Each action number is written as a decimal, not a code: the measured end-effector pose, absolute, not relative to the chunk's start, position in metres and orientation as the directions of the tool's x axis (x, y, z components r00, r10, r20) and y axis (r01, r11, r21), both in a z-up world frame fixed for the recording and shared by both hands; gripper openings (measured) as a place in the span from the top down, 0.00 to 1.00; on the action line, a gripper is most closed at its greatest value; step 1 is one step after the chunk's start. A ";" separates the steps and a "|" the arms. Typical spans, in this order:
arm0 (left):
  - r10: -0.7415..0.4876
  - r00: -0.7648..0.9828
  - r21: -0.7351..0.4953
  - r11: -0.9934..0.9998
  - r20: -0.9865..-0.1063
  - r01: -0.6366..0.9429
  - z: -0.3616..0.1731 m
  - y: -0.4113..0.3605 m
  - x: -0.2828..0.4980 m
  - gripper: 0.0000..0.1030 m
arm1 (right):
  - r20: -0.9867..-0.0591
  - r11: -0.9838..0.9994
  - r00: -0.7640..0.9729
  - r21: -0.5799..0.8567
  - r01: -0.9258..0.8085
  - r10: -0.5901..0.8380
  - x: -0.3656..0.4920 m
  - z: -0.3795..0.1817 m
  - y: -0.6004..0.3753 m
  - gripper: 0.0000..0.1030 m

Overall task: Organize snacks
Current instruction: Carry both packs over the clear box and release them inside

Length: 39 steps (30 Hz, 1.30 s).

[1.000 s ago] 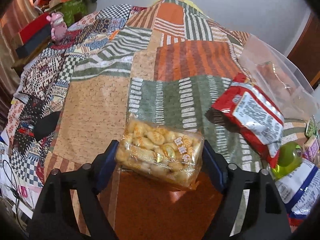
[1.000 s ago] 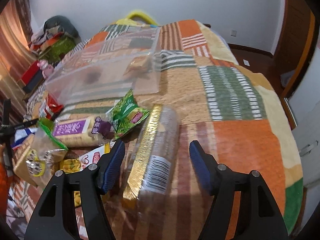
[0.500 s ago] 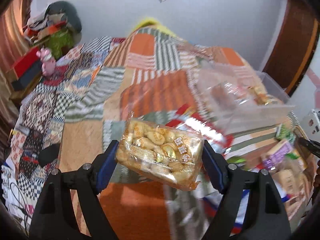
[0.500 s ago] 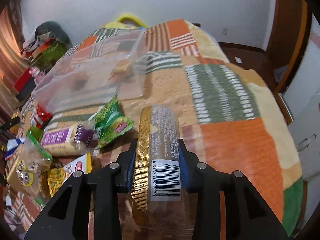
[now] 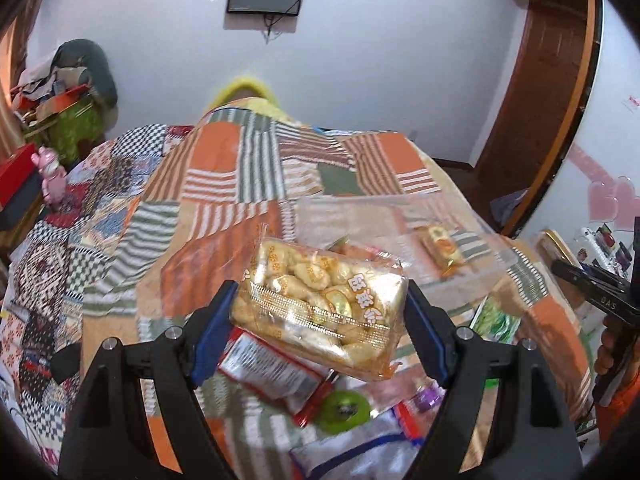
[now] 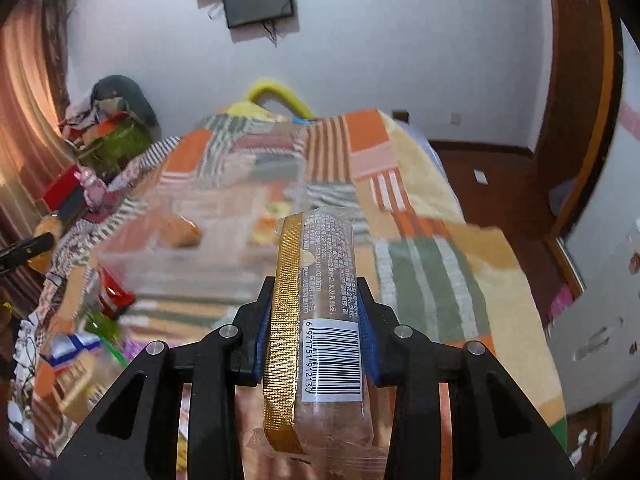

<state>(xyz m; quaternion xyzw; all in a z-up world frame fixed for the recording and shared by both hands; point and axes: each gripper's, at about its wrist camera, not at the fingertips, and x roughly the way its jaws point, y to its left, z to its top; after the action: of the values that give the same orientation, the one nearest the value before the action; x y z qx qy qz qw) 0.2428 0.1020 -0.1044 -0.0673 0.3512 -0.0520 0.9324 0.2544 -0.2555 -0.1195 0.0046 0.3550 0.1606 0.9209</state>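
Observation:
My left gripper [image 5: 320, 312] is shut on a clear pack of golden pastries [image 5: 320, 304] and holds it in the air above the snack pile. A clear plastic bin [image 5: 400, 228] stands just beyond it with a wrapped snack [image 5: 440, 246] inside. My right gripper [image 6: 316, 320] is shut on a long clear packet with a gold strip and barcode [image 6: 320, 300], lifted off the bed. The bin [image 6: 208, 236] lies ahead and left of it, blurred.
Loose snacks lie on the patchwork bedspread [image 5: 224, 200]: a red bag [image 5: 272, 372], a green round item [image 5: 344, 410], a green packet [image 5: 496, 318], a blue-and-white bag [image 5: 360, 452]. The bed edge and floor [image 6: 500, 184] are to the right. Clutter [image 5: 60, 108] is piled far left.
Both grippers have risen and tilted up toward the bin. The right gripper closed on the long packet a second ago and has lifted it. The left keeps its pastry pack.

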 end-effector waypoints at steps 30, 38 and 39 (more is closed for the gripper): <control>-0.229 0.548 -0.164 0.973 -0.805 0.164 -0.157 0.039 0.357 0.22 | -0.726 0.878 0.550 0.156 -0.453 0.413 0.349 -0.153 -0.155 0.68; -0.216 0.571 -0.156 0.976 -0.792 0.154 -0.151 0.041 0.354 0.14 | -0.738 0.872 0.541 0.131 -0.471 0.403 0.346 -0.151 -0.153 0.64; -0.215 0.578 -0.153 0.976 -0.787 0.154 -0.147 0.042 0.351 0.14 | -0.734 0.872 0.547 0.127 -0.473 0.404 0.345 -0.149 -0.154 0.64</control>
<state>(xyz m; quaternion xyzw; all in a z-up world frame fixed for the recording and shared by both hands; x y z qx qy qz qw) 0.3513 0.0421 -0.1467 -0.0338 0.4473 -0.1039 0.8877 0.3454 -0.1539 -0.1488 -0.0427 0.4056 0.2494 0.8783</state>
